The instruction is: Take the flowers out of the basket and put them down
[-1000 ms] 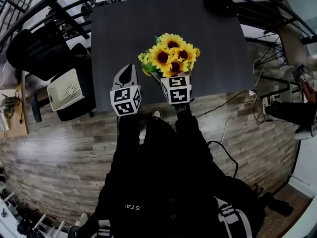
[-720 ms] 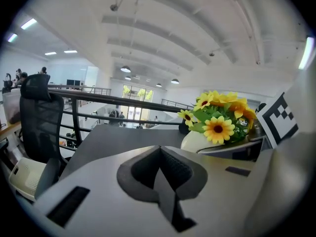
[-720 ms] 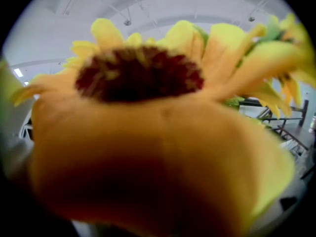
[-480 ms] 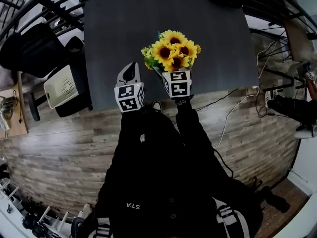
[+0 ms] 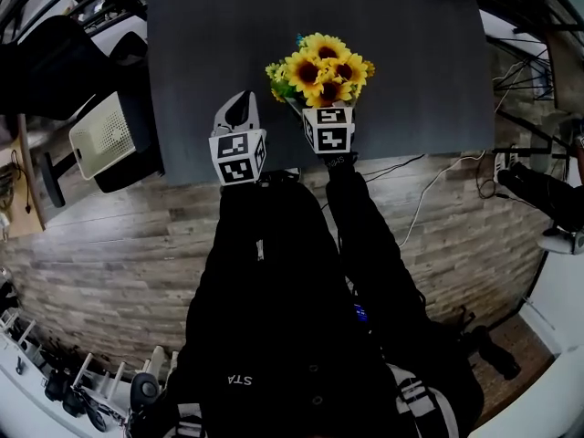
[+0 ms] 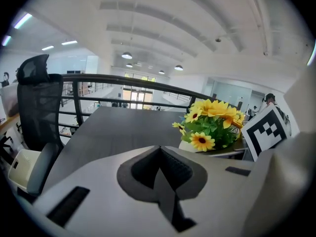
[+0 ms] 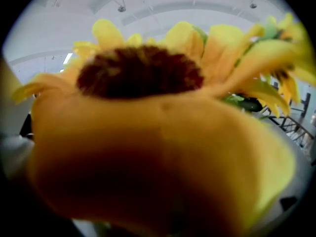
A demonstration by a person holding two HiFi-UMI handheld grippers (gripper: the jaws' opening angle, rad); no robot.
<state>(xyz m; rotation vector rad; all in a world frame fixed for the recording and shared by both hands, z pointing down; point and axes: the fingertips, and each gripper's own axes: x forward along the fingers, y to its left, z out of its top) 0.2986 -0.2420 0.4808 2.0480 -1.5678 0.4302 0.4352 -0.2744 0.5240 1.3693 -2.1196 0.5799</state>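
My left gripper point(image 5: 239, 121): pressed closed, empty, at the flowers' point(image 5: 321, 67) 9 o'clock.
My right gripper point(image 5: 327, 130): petals hide jaws; grip unclear.

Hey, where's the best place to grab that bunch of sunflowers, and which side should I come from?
Take the flowers low, probably at the narrow neck under the green leaves, just above the basket, not by the heads. They stand upright and fan wide on top, so a level approach from the near side, where the right gripper is, looks best.
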